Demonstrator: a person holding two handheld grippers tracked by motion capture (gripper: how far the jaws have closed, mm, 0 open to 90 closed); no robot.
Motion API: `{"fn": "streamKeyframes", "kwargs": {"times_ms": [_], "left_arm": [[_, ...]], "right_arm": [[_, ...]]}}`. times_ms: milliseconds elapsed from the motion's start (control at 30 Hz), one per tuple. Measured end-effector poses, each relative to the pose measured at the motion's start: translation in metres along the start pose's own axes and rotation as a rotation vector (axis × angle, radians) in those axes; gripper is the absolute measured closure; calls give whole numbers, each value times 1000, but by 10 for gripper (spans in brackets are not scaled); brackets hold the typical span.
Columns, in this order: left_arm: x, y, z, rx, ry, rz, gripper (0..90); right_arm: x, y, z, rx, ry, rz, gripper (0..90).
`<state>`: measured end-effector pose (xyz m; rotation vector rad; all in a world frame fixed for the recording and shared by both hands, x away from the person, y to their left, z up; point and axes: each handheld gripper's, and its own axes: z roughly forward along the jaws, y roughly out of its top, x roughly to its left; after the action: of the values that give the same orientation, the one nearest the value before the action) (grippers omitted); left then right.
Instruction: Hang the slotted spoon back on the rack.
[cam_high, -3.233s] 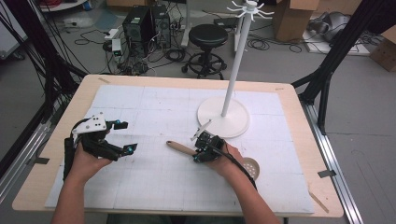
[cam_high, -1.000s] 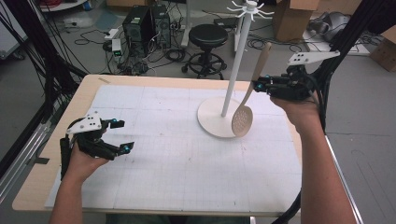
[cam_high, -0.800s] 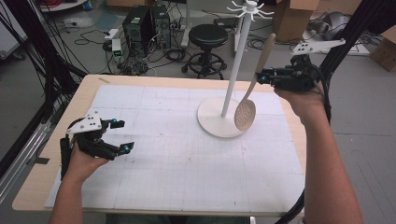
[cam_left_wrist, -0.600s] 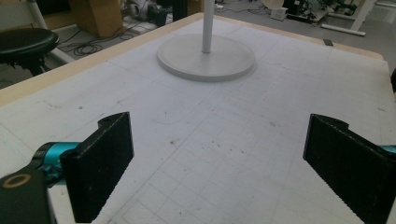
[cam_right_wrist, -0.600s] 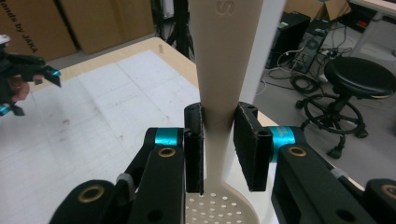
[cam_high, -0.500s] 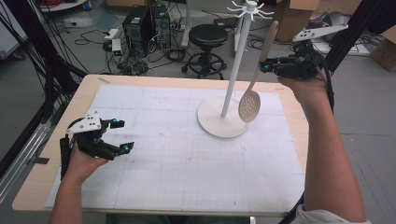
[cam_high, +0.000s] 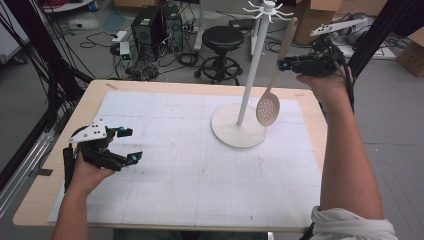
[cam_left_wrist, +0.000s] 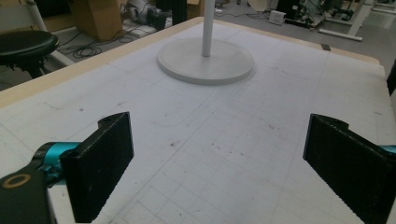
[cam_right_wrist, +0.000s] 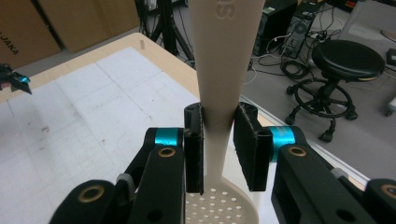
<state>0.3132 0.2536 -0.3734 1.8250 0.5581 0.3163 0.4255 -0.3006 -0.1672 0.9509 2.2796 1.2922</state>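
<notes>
Beige perforated skimmer spoon (cam_high: 270, 100) hangs in the air just beside the white pole of the white hook stand (cam_high: 248, 85), its round holed bowl lowest, above the stand's round base, and its long handle rising toward the hooks at the stand's top. The right gripper (cam_high: 292, 63) has its fingers (cam_right_wrist: 247, 149) clamped on the handle. Well apart from the stand, the left gripper (cam_high: 131, 145) rests low over the white gridded worktop (cam_high: 200, 170), its fingers (cam_left_wrist: 100, 163) wide apart with nothing between them.
</notes>
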Motion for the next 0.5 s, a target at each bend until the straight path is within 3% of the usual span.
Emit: {"fn": "streamKeyframes", "kwargs": {"times_ms": [500], "left_arm": [[0, 0, -1, -3, 4, -2, 91]], "right_arm": [[3, 9, 11, 24, 14, -15, 736]]}}
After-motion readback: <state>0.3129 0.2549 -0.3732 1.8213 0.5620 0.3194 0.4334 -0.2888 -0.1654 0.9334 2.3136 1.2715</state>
